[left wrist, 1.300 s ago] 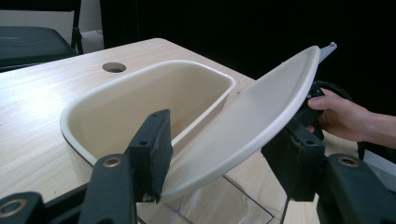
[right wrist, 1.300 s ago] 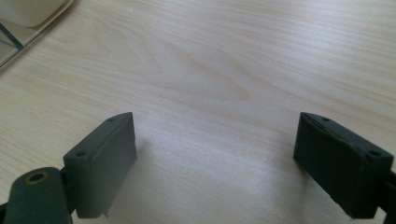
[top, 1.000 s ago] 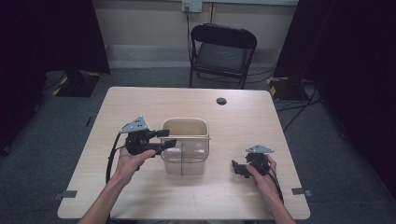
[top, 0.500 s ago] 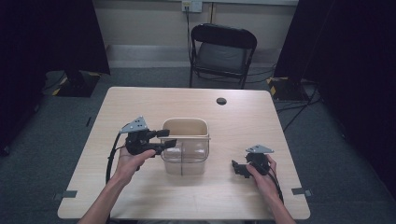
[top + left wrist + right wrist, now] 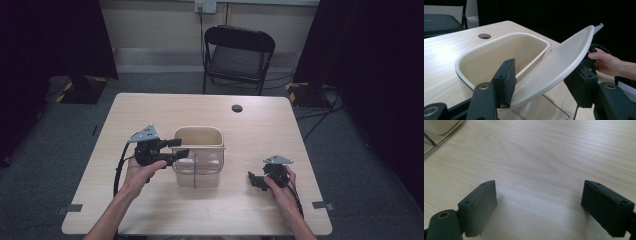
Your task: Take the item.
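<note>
A cream-coloured plastic bin with a clear lower body (image 5: 198,159) stood near the middle of the pale wooden counter (image 5: 250,125), its rounded rectangular mouth open to the camera above. At the bin's left side, the person's left hand (image 5: 141,170) held the left tongs (image 5: 181,148), which pointed rightward and reached the bin's left rim. Seen from the left tongs' own camera, the two black jaws stood apart, with the bin's cream swing lid (image 5: 559,65) tilted up between them; its lower edge lay against the inner face of the left jaw, while the other jaw sat just beyond the lid's outer side. Whether the jaws actually pressed on the lid could not be told. Beyond the lid in that view, the person's right hand (image 5: 607,62) showed at the far edge of the counter.

To the right of the bin and well apart from it, the right hand (image 5: 281,185) rested on the counter with the right tongs (image 5: 256,181), their jaws pointing left toward the bin. In the right tongs' camera the jaws were spread wide over bare wood grain with nothing between them, and a corner of the bin (image 5: 439,130) appeared at the upper left.

A small round dark hole (image 5: 237,108) marked the counter's far side. A black folding chair (image 5: 239,55) stood on the grey floor beyond the counter's far edge.
</note>
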